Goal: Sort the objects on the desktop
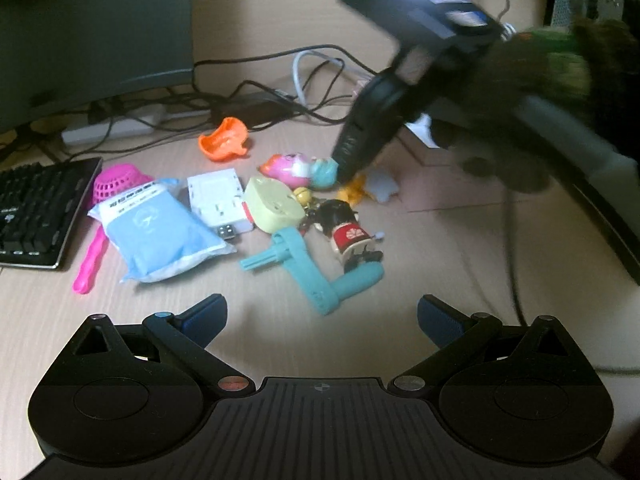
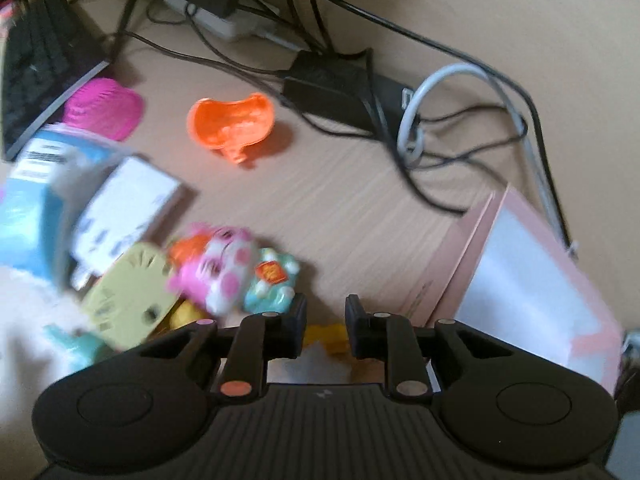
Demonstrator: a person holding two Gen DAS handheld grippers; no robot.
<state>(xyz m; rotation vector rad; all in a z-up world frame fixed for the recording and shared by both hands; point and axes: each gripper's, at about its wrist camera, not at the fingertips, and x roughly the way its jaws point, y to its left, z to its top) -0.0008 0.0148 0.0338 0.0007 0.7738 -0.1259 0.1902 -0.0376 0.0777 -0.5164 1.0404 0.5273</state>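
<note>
A pile of small objects lies on the wooden desk: a blue packet (image 1: 160, 232), a white adapter (image 1: 218, 200), a pale green case (image 1: 274, 204), a pink-and-white toy (image 1: 292, 168), a doll figure (image 1: 348, 232), a teal handle (image 1: 316, 276), an orange cup (image 1: 224, 140) and a pink scoop (image 1: 108, 204). My left gripper (image 1: 322, 316) is open and empty, hovering in front of the pile. My right gripper (image 2: 326, 320) reaches down by the pink toy (image 2: 224, 268), with its jaws partly closed over a yellow-and-white piece (image 2: 328, 336). In the left wrist view it (image 1: 344, 174) is blurred.
A black keyboard (image 1: 32, 212) lies at the left. A monitor (image 1: 92, 28), a power strip (image 1: 112, 126) and tangled cables (image 1: 312, 80) fill the back. A pink-edged paper box (image 2: 528, 288) sits at the right.
</note>
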